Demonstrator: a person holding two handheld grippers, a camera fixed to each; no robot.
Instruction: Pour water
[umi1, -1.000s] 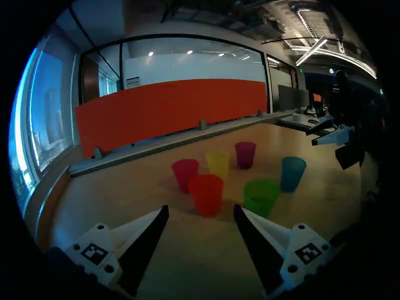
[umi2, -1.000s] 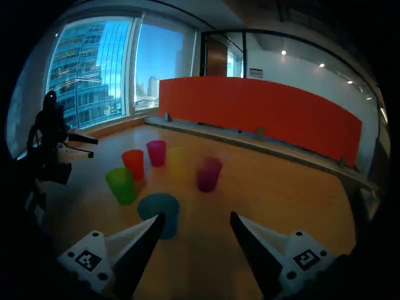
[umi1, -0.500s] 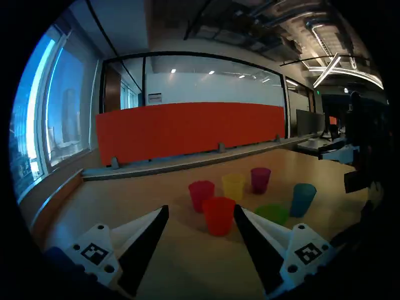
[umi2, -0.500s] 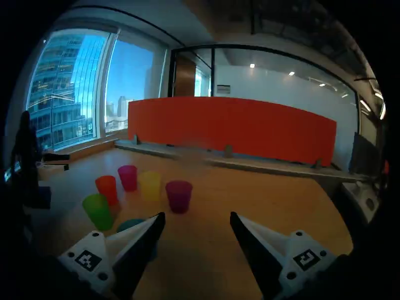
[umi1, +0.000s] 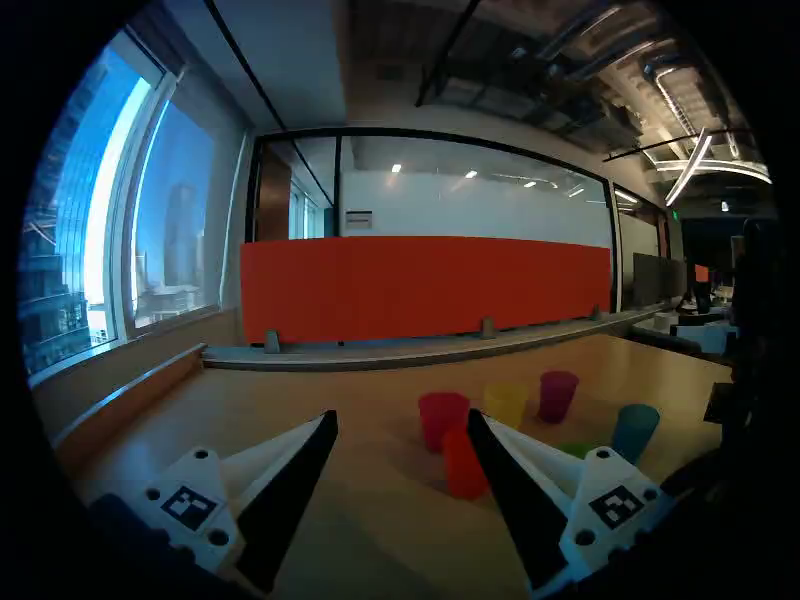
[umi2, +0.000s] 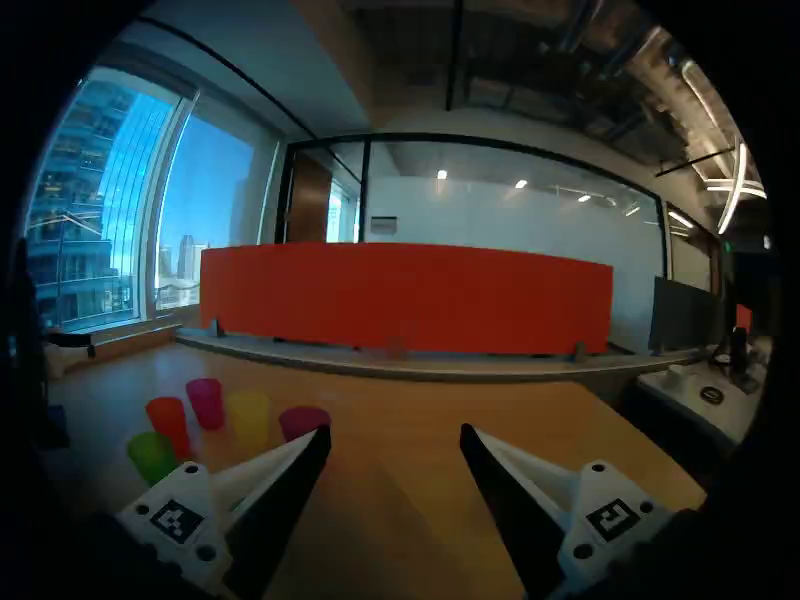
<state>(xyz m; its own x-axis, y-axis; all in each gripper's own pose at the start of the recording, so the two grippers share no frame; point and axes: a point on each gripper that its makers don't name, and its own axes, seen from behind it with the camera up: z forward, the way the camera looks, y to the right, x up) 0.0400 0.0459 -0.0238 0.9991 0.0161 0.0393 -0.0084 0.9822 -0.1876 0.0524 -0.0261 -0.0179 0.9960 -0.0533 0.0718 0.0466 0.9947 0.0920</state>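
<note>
Several coloured plastic cups stand grouped on a wooden table (umi1: 360, 520). In the left gripper view an orange cup (umi1: 462, 466) is nearest, with a crimson cup (umi1: 442, 417), a yellow cup (umi1: 506, 402), a purple cup (umi1: 558, 394) and a teal cup (umi1: 635, 431) beyond. A green cup (umi1: 575, 449) peeks over the right finger. My left gripper (umi1: 400, 422) is open and empty, short of the cups. In the right gripper view the green cup (umi2: 151, 456), orange cup (umi2: 166, 419), pink cup (umi2: 205, 402), yellow cup (umi2: 249, 418) and purple cup (umi2: 303, 421) sit low left. My right gripper (umi2: 395, 434) is open and empty.
A long orange partition (umi1: 425, 287) with a grey rail runs along the table's far edge. Tall windows (umi2: 90, 240) line the left side. A second desk (umi2: 700, 385) with small items stands to the right. Bare tabletop (umi2: 400, 520) stretches ahead of the right gripper.
Both views have tilted up and swung, so the cups sit lower. In the left gripper view they slid right; in the right gripper view they slid left. Both grippers stay open.
</note>
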